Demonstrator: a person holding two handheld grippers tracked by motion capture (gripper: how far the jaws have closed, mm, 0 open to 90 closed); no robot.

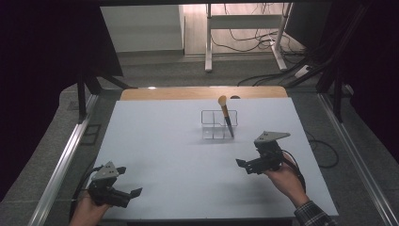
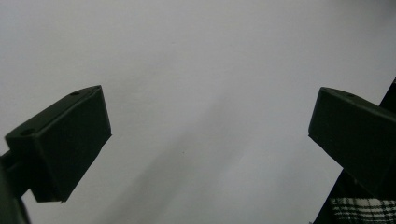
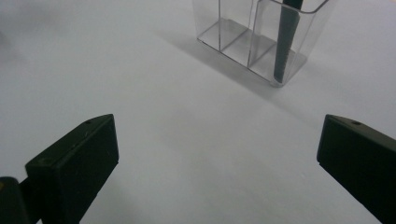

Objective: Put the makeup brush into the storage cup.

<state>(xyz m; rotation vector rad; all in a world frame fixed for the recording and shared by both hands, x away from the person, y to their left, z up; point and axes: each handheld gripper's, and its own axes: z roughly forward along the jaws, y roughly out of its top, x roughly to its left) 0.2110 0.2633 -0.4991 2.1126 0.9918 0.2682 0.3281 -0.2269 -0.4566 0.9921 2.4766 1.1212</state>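
1. Toward the far middle of the pale table top, a clear plastic organizer stands upright, divided into compartments.
2. A makeup brush stands in the organizer's right-hand compartment as the high view shows it. Black handle down, tan bristle head up and clear of the rim; it leans slightly, head tilted to the left.
3. Right gripper view: the organizer sits ahead of the jaws and a little right of centre. The brush handle rests in the end compartment nearest the right edge of that view, its tip on the compartment floor. The neighbouring compartments show bare floors.
4. Right gripper: held in the person's right hand near the front right of the table, jaws spread wide, nothing between them. It sits near the organizer but apart from it, on the person's side and slightly right.
5. Left gripper: held at the front left corner, well apart from the organizer. Jaws released and wide apart; the left gripper view has bare table surface between them.
6. A plaid sleeve covers the right forearm at the bottom edge of the high view.
7. Beyond the table: a wooden strip along the far edge, then floor with loose cables and white desk legs.
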